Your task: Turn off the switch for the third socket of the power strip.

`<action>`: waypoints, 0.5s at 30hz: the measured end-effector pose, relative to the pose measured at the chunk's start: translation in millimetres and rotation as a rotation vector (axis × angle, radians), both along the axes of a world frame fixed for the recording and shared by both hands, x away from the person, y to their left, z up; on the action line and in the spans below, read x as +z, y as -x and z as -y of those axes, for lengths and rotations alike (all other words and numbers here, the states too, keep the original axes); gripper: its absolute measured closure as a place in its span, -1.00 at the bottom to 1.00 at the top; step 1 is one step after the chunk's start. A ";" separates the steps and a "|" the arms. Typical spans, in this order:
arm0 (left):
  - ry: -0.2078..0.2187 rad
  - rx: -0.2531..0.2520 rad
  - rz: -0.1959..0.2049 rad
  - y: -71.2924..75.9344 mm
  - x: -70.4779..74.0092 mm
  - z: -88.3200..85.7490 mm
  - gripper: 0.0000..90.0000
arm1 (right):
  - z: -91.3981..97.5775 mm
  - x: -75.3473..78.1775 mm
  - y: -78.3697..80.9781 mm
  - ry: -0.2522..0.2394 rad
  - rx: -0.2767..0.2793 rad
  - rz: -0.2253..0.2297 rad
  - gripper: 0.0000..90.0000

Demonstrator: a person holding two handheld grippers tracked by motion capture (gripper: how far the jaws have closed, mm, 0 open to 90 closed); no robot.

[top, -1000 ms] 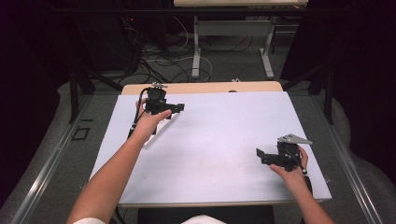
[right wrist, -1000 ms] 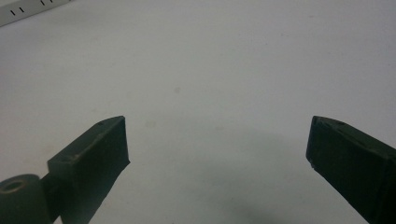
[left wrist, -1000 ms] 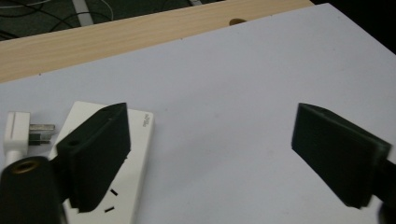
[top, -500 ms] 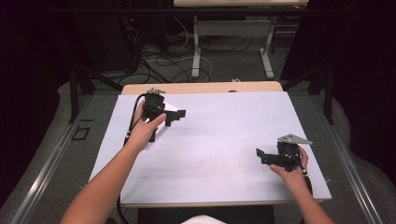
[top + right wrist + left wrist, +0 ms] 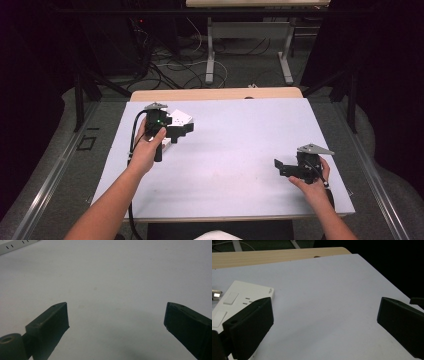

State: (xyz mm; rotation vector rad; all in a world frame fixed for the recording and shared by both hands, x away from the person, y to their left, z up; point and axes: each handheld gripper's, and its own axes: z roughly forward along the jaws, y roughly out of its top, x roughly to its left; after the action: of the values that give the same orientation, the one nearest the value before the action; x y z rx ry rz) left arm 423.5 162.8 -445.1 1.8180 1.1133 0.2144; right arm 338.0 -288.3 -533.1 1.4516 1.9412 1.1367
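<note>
A white socket block with switches lies flat on the white table sheet at the back left. My left gripper hovers just in front of it, jaws pointing right. In the left gripper view the socket block lies beside and behind the left jaw. The left gripper has just been opening its jaws and is open, with bare sheet between them. My right gripper rests near the front right, pointing left. In its own view the right gripper is open over bare sheet.
A strip of wooden tabletop shows past the sheet's far edge. Beyond it stand a table frame and loose cables on the floor. A cable trails from the left gripper along the forearm. The socket block's edge shows far off.
My left hand has drawn back toward the near side, and the white socket block has come into sight behind its jaws. The right hand has stayed put.
</note>
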 end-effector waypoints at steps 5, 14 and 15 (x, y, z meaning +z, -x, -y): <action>0.004 0.007 0.007 9.5 -0.2 -8.0 -0.99 | -0.4 0.1 0.0 0.002 -0.003 0.005 -0.89; 0.008 0.048 0.019 27.1 -2.7 -23.9 -0.99 | -0.2 0.1 0.2 0.006 0.004 0.003 -0.89; 0.003 0.049 0.019 28.9 -3.4 -26.0 -0.99 | -0.2 0.1 0.3 0.005 0.003 0.002 -0.89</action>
State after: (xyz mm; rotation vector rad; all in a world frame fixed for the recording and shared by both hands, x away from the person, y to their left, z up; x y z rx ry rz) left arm 394.6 188.8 -448.4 1.7838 1.1450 0.2590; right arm 337.7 -288.1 -533.1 1.4444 1.9442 1.1339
